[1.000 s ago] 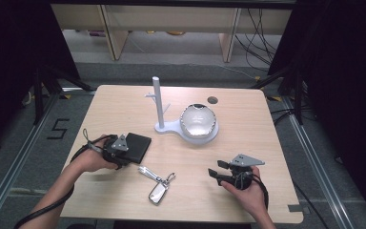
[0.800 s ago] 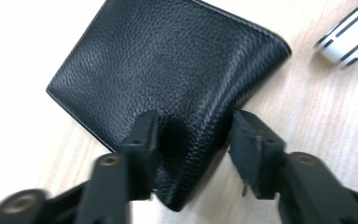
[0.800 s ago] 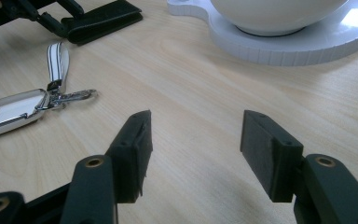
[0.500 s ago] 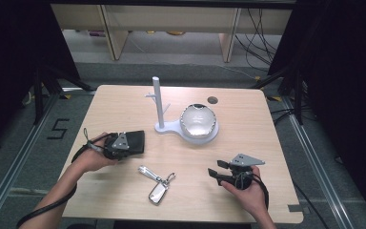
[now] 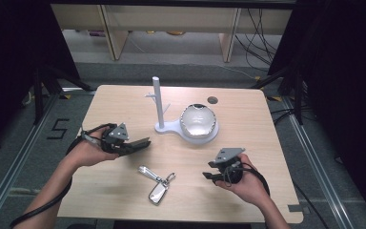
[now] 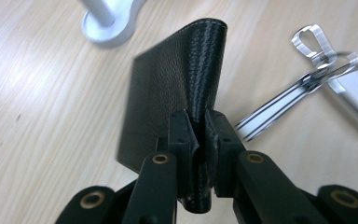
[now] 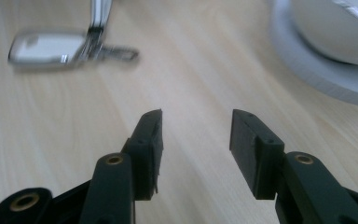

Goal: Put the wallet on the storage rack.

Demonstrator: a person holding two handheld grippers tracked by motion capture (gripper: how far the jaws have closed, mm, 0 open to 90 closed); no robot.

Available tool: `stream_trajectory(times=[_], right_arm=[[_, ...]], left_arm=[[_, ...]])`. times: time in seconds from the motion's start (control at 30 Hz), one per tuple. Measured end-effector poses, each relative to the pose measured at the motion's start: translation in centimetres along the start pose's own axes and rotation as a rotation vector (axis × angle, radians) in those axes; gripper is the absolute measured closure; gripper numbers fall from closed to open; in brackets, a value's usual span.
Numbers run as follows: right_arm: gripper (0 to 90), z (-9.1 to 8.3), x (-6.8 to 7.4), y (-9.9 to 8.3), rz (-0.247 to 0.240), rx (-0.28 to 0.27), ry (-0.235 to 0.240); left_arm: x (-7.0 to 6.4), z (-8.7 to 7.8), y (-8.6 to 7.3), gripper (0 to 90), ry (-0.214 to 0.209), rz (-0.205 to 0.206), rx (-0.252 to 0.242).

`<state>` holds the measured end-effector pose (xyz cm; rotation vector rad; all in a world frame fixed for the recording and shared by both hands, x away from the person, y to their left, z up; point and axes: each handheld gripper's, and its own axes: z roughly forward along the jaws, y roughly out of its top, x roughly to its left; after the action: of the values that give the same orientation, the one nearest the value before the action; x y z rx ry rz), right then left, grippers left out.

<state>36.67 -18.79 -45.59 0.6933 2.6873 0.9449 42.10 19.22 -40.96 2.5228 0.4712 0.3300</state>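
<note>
Light wooden table (image 5: 124, 100) with rounded corners. Near the middle, a white stand (image 5: 159, 107) with an upright post, its base carrying a shiny bowl (image 5: 198, 120). Toward the near edge, a car key on a metal clip (image 5: 157, 183). A small dark disc (image 5: 212, 100) near the far edge.

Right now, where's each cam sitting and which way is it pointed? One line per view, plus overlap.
High view: fixed above the person's side, looking forward and down on the table; both forearms enter from the bottom, left gripper, right gripper.
Left gripper view: rides the left gripper, looking along its fingers shut on the black wallet, table below.
Right gripper view: rides the right gripper, low over the table, open fingers toward the key fob.
Shared: all three views show the key fob and the white stand.
</note>
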Motion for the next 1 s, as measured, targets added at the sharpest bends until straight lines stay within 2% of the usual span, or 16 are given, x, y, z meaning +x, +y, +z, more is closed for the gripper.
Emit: stream_trajectory(times=[0.03, 0.07, 0.1, 0.13, 0.17, 0.2, 0.23, 0.33, 0.5, 0.53, 0.6, 0.63, 0.73, 0.8, 0.83, 1.0], right_arm=[[54.8, 0.0, 0.0, 0.0, 0.0, 0.0, 0.0], [54.3, 0.0, 0.0, 1.3, -0.077, 0.096, 0.039], [54.3, 0.0, 0.0, 1.3, -0.077, 0.096, 0.039], [53.0, 0.1, 0.1, 2.4, -0.165, 0.158, 0.062], [52.0, 0.2, 0.3, 3.0, -0.185, 0.191, 0.067], [51.4, 0.3, 0.3, 3.5, -0.214, 0.213, 0.066], [50.9, 0.3, 0.4, 4.0, -0.24, 0.224, 0.061], [49.6, 0.3, 0.5, 5.5, -0.293, 0.219, 0.031], [46.9, -0.3, 0.9, 7.7, -0.335, 0.135, 0.001], [46.9, -0.3, 0.9, 7.7, -0.335, 0.135, 0.001], [46.2, -0.5, 1.1, 9.2, -0.372, 0.095, -0.016], [46.2, -0.5, 1.2, 9.6, -0.375, 0.087, -0.016], [46.2, -0.3, 1.4, 10.7, -0.395, 0.076, -0.011], [46.5, -0.2, 1.5, 11.0, -0.408, 0.074, 0.004], [47.4, 0.1, 1.8, 11.4, -0.424, 0.081, 0.021], [49.8, 1.0, 2.3, 11.7, -0.441, 0.108, 0.061]], left_arm=[[0.0, 0.0, 0.0, 81.2, 0.0, 0.0, 0.0], [-0.6, -0.4, 1.1, 81.1, -0.03, 0.016, 0.008], [-0.6, -0.4, 1.1, 81.1, -0.03, 0.016, 0.008], [-1.1, -0.6, 2.1, 81.1, -0.057, 0.036, 0.006], [-1.4, -0.6, 2.5, 81.2, -0.067, 0.047, 0.004], [-1.9, -0.5, 2.9, 81.2, -0.076, 0.031, -0.016], [-2.2, -0.5, 3.3, 81.2, -0.085, 0.042, -0.01], [-2.6, -0.4, 4.4, 81.3, -0.089, 0.085, 0.0], [-3.4, -0.4, 6.1, 81.4, -0.097, 0.134, 0.005], [-3.4, -0.4, 6.1, 81.4, -0.097, 0.134, 0.005], [-4.0, -0.1, 7.1, 81.3, -0.111, 0.167, 0.001], [-4.0, -0.1, 7.1, 81.3, -0.111, 0.167, 0.001], [-4.5, 0.6, 8.1, 81.2, -0.13, 0.194, 0.005], [-4.7, 0.7, 8.3, 81.3, -0.133, 0.198, 0.004], [-4.9, 1.1, 8.6, 81.3, -0.139, 0.202, 0.002], [-5.3, 1.6, 9.1, 81.2, -0.151, 0.213, 0.003]])
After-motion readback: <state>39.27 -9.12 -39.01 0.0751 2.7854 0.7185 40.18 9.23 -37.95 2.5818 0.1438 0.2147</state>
